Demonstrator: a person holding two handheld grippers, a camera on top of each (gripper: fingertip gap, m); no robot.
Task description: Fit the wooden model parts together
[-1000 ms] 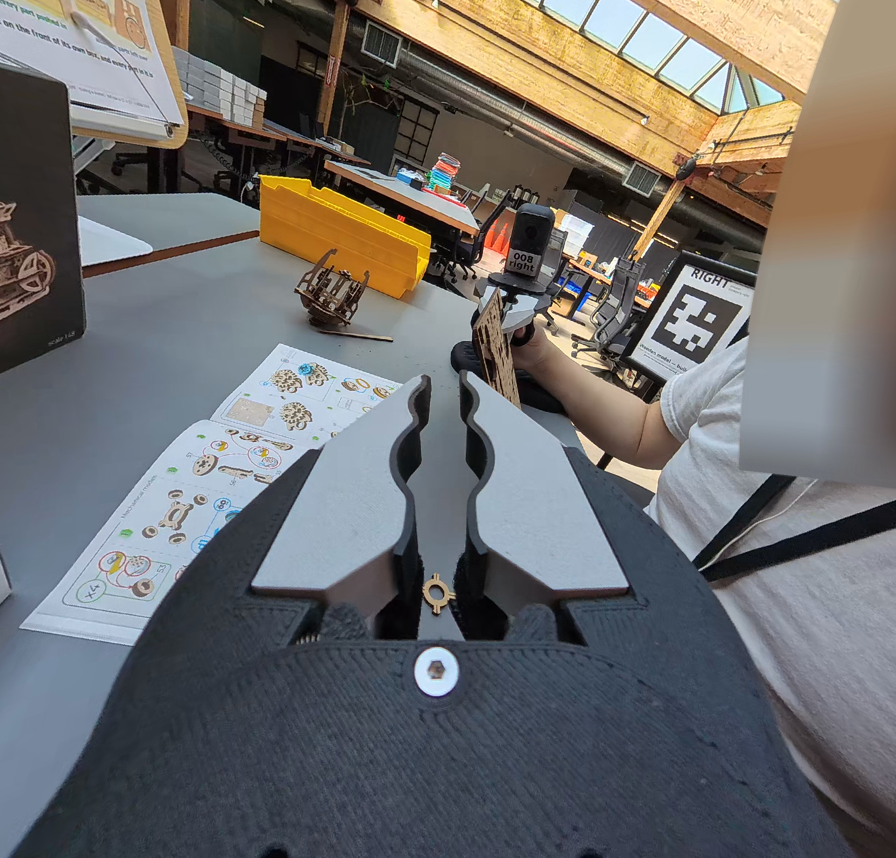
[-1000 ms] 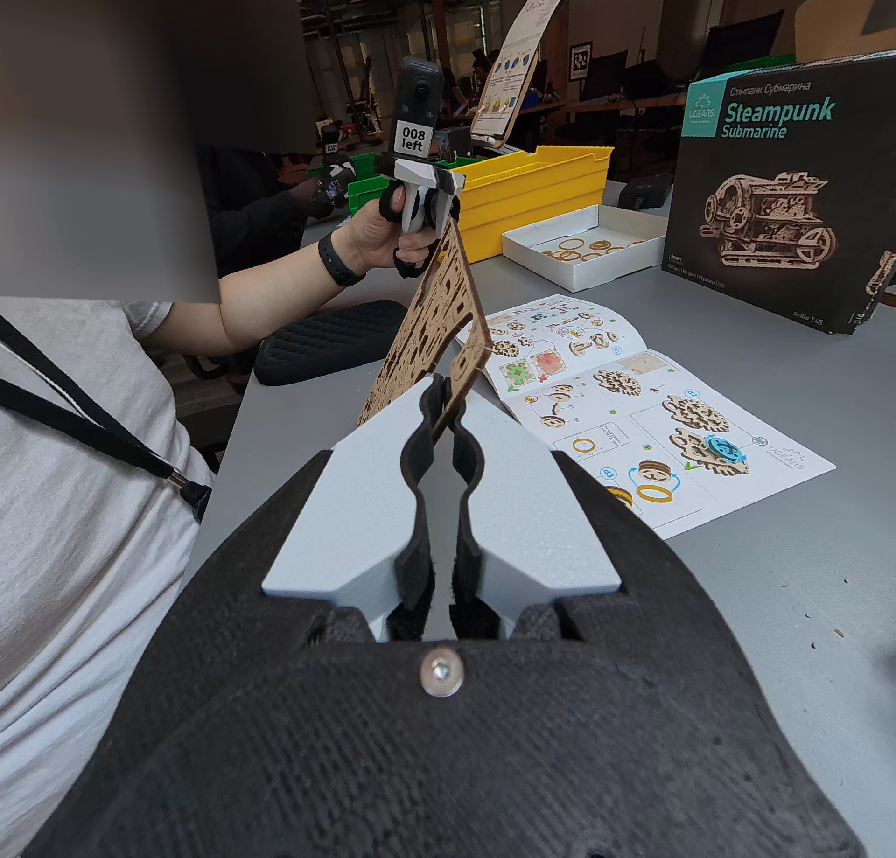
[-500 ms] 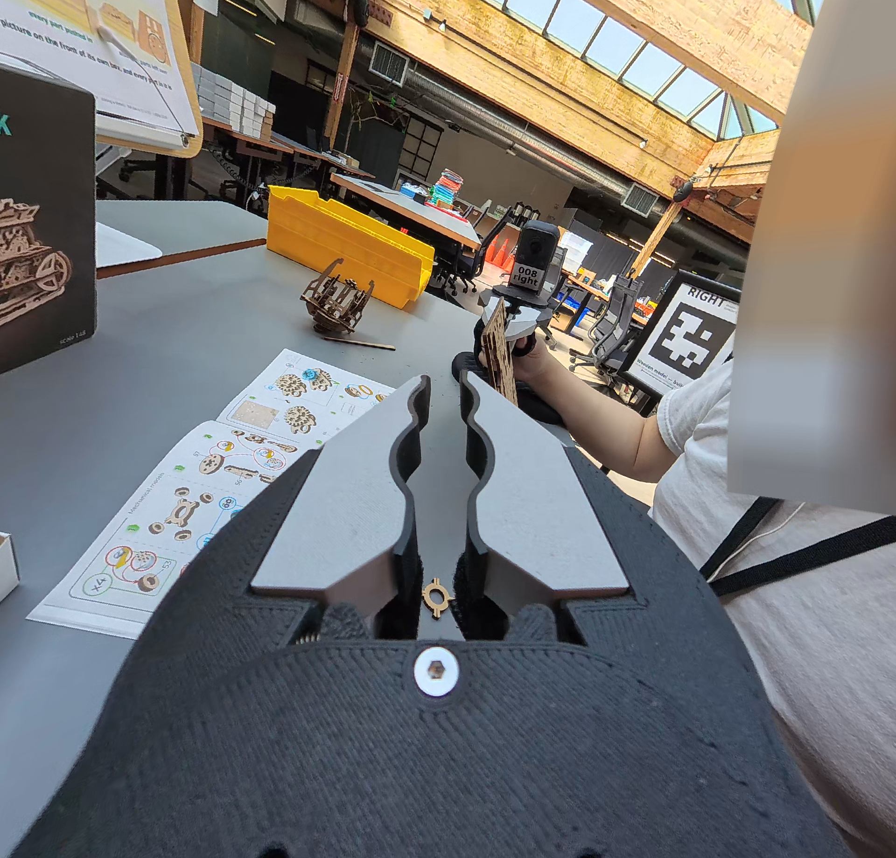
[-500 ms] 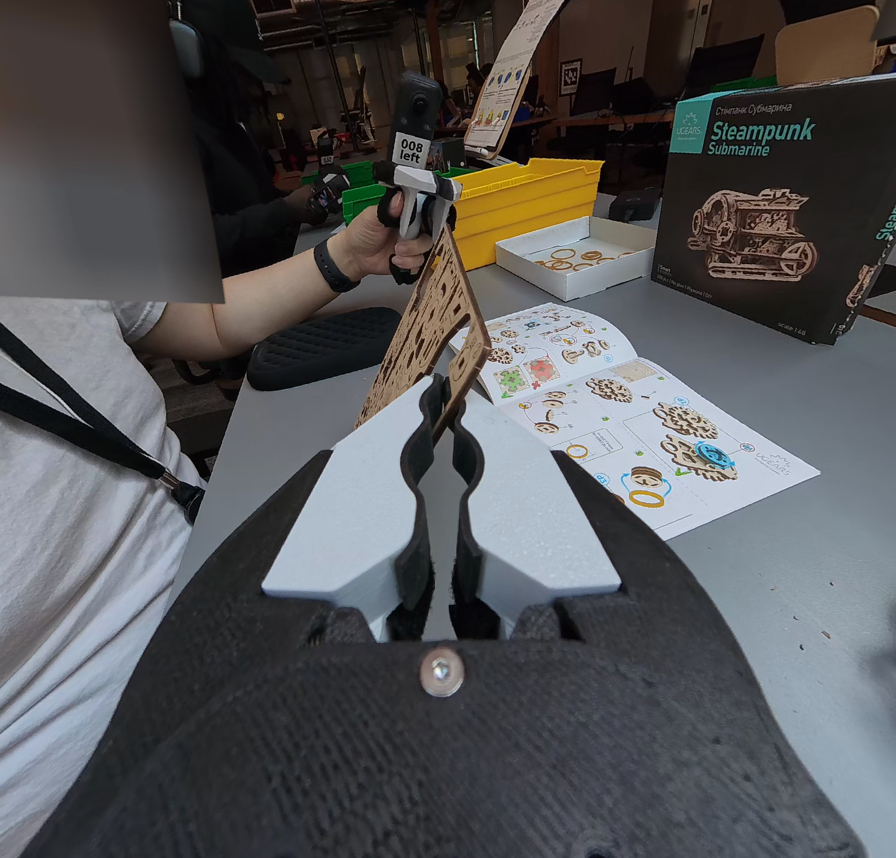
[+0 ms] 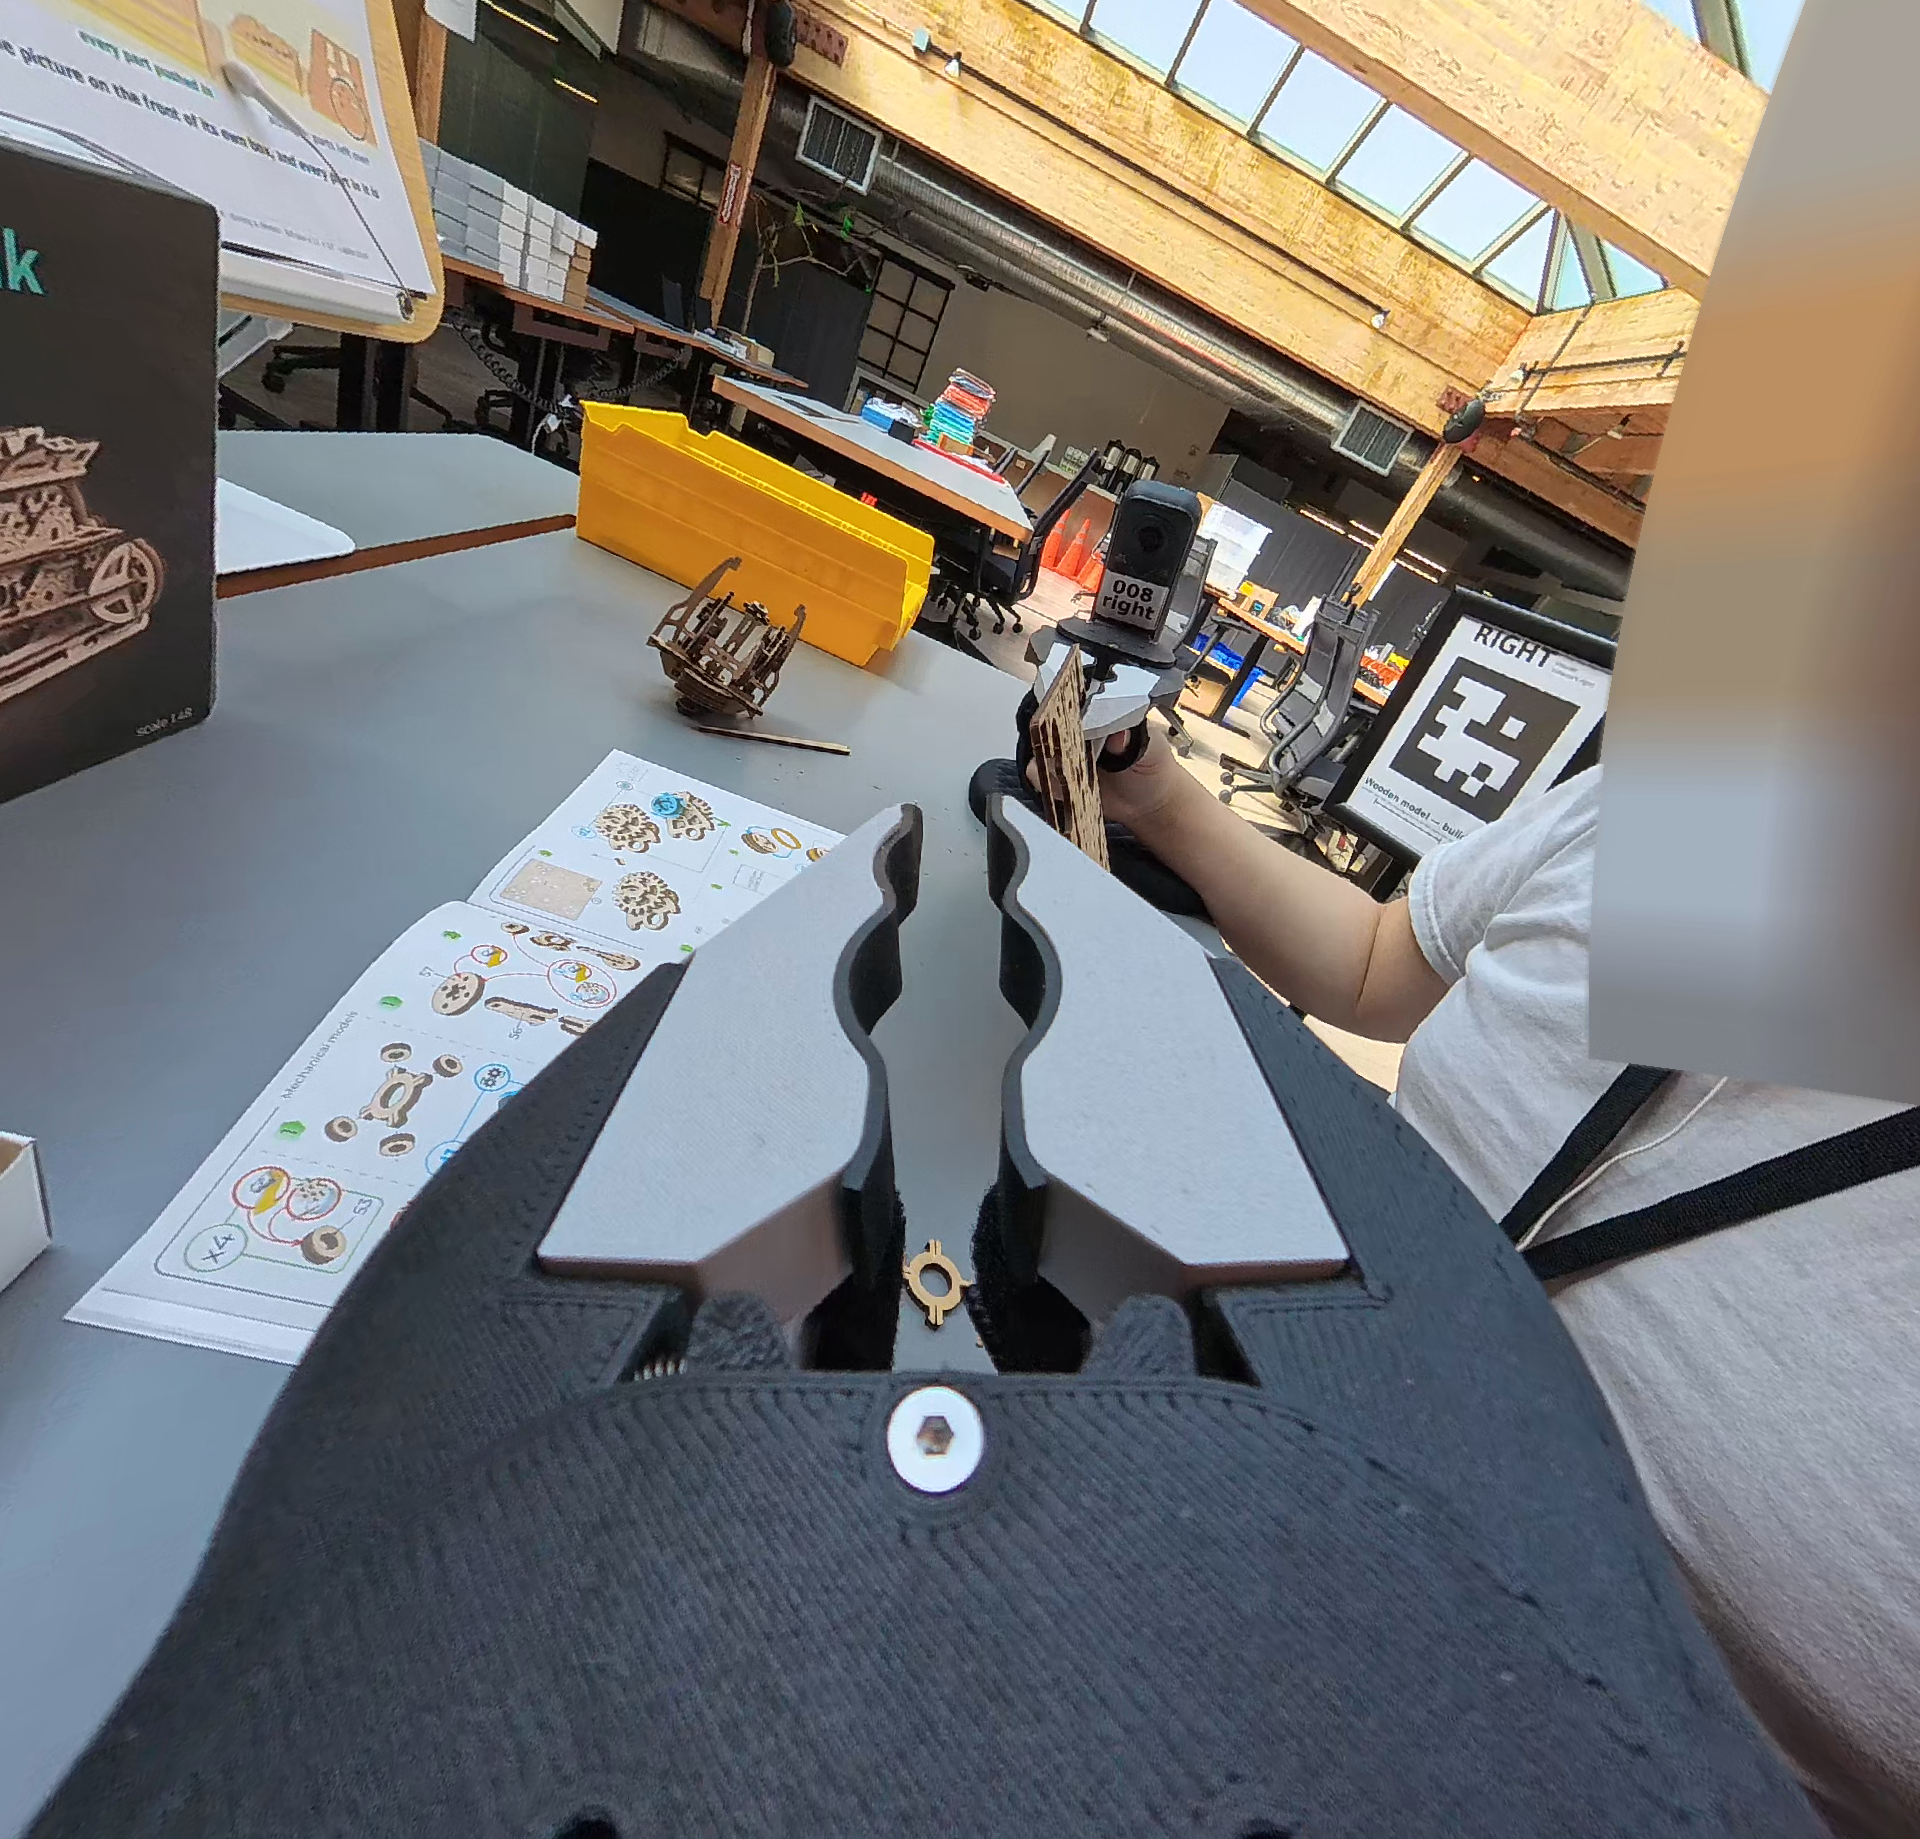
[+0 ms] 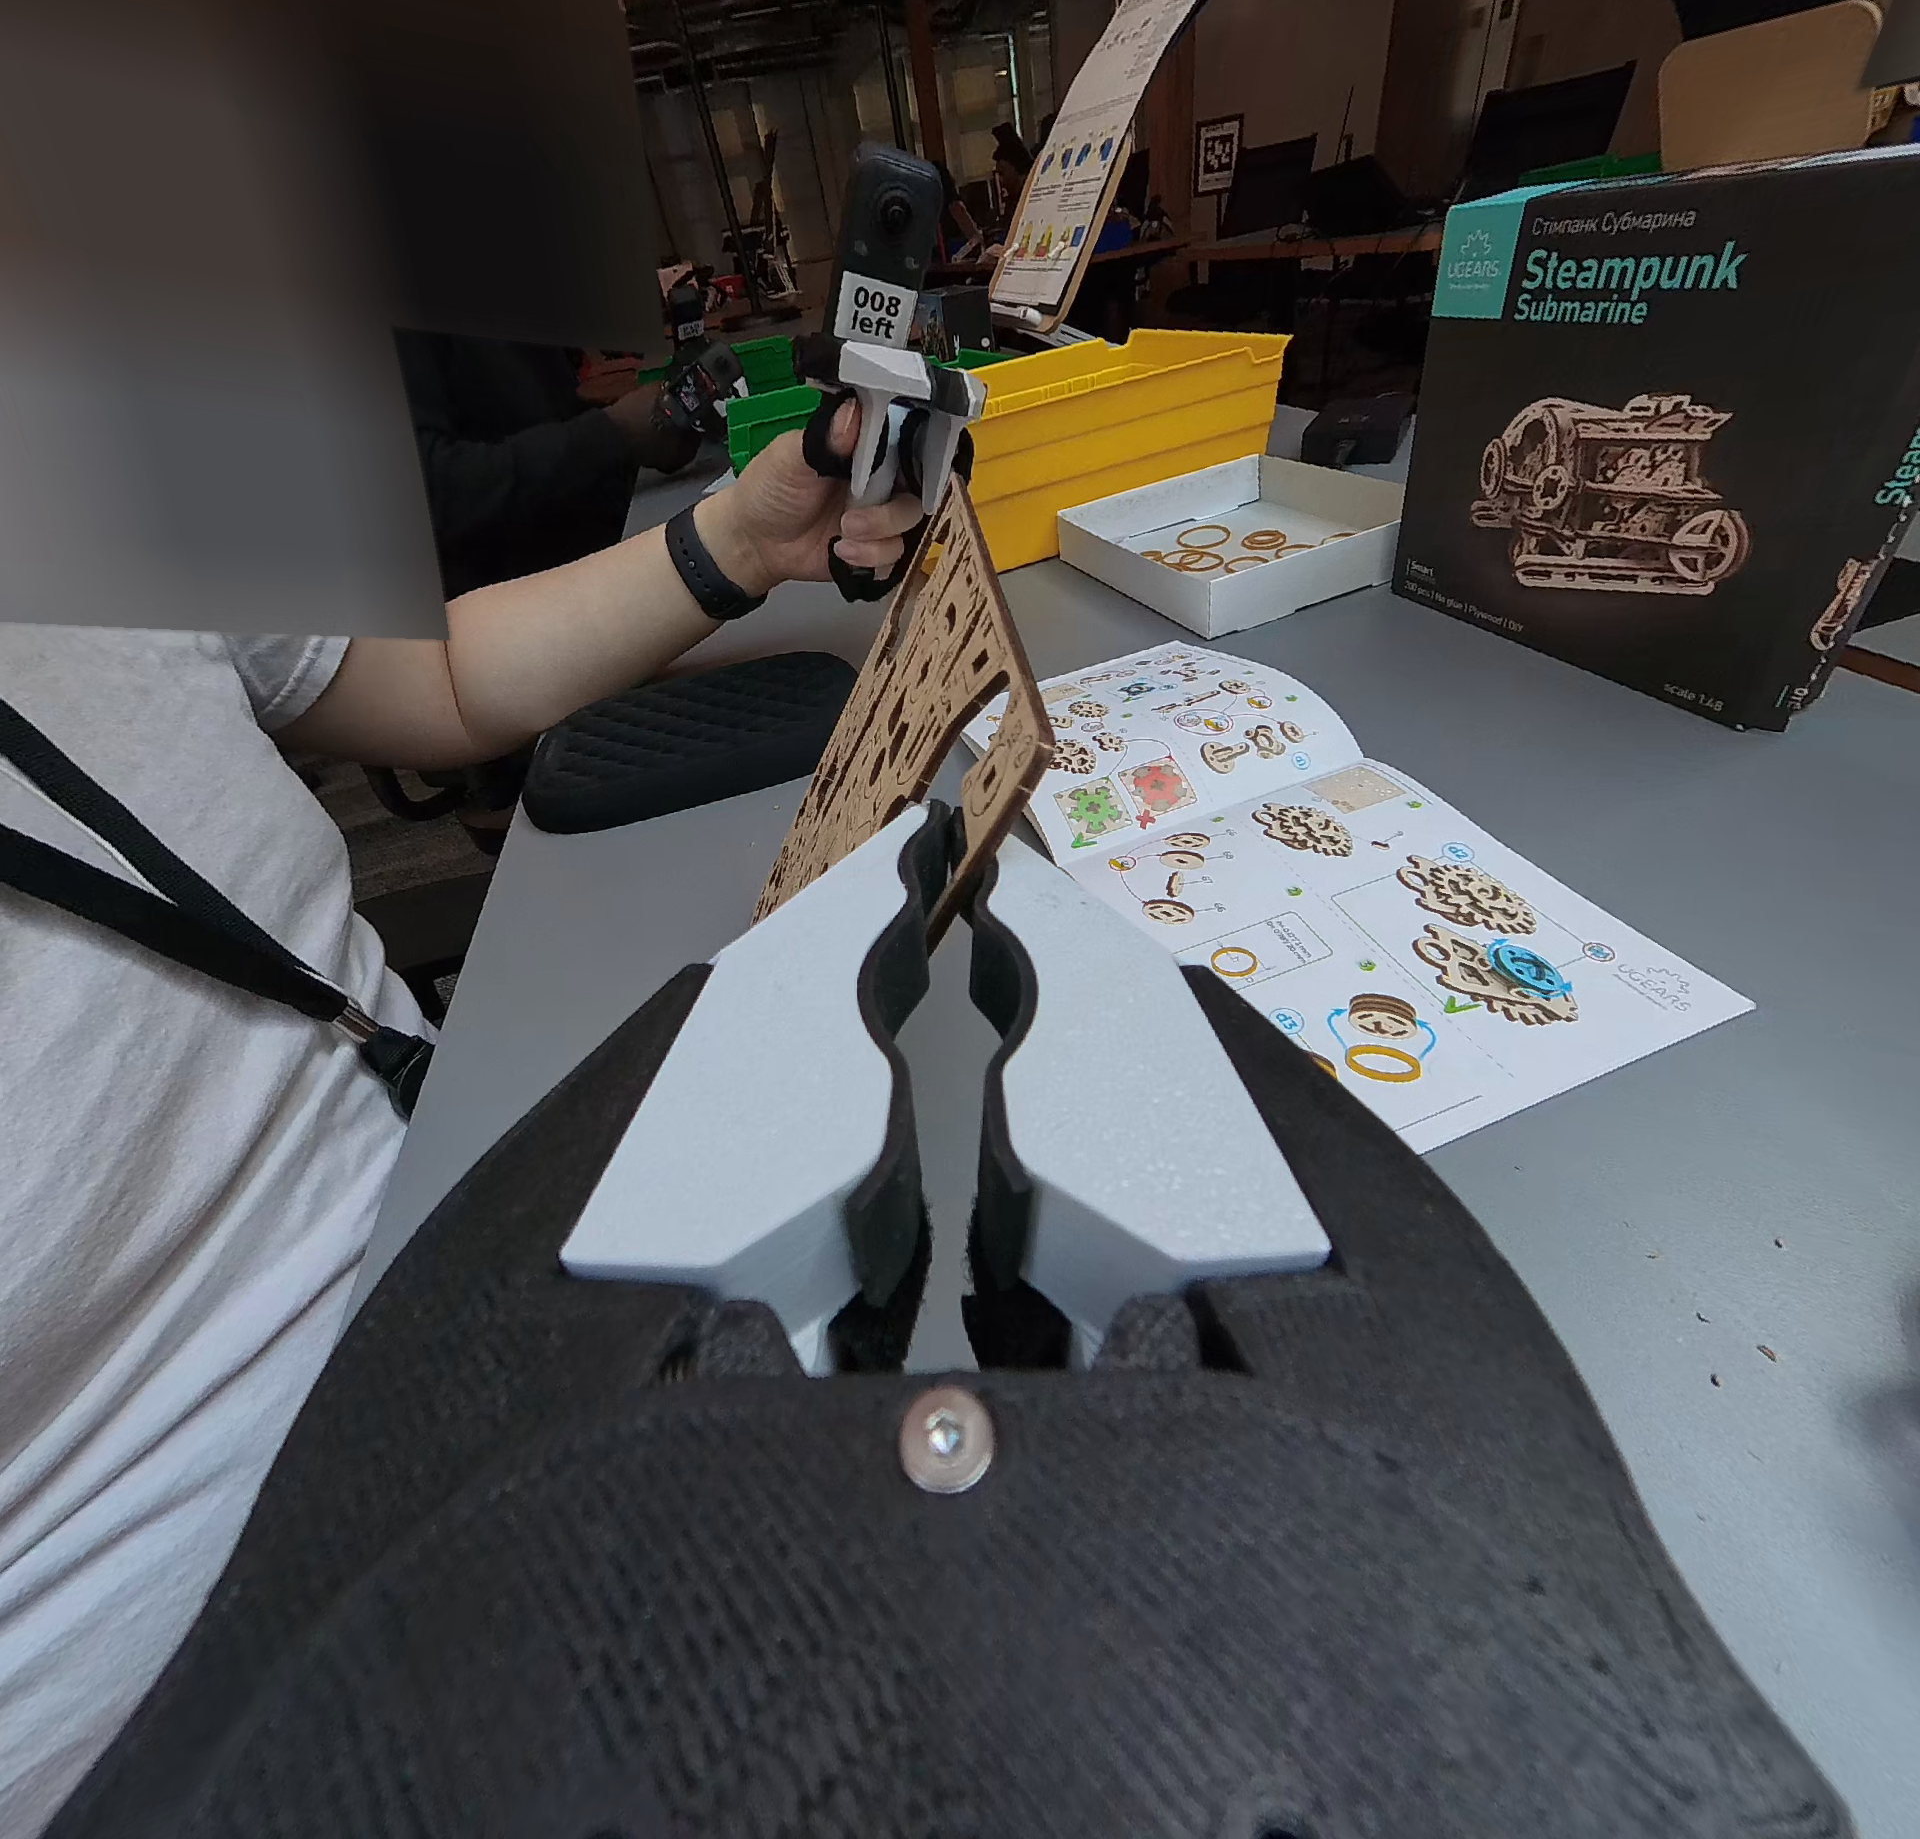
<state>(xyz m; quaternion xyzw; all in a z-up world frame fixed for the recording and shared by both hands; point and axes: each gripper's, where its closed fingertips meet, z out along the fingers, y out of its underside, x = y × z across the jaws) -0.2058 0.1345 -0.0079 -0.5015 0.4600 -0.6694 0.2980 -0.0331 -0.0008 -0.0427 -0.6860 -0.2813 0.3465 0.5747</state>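
Note:
My right gripper (image 6: 951,849) is shut on the lower edge of a laser-cut wooden parts sheet (image 6: 914,688) and holds it upright and tilted above the table. It also shows in the left wrist view (image 5: 1101,693) with the sheet (image 5: 1070,781). My left gripper (image 5: 954,818) has its jaws a little apart. A small wooden ring part (image 5: 937,1280) sits between the fingers near their base. In the right wrist view the left gripper (image 6: 909,459) hangs just above the sheet's top edge. A partly built wooden model (image 5: 724,651) stands on the grey table (image 5: 312,802).
An open instruction booklet (image 6: 1299,854) lies on the table. A dark kit box (image 6: 1662,439), a white tray (image 6: 1143,584) of wooden rings, a yellow bin (image 6: 1122,418) and a black pad (image 6: 686,740) stand around. A thin wooden stick (image 5: 774,740) lies by the model. There is about 25 cm between the tips of the two grippers.
Both grippers have only drifted slightly. The right gripper still holds the sheet, and the left jaws keep the same gap.

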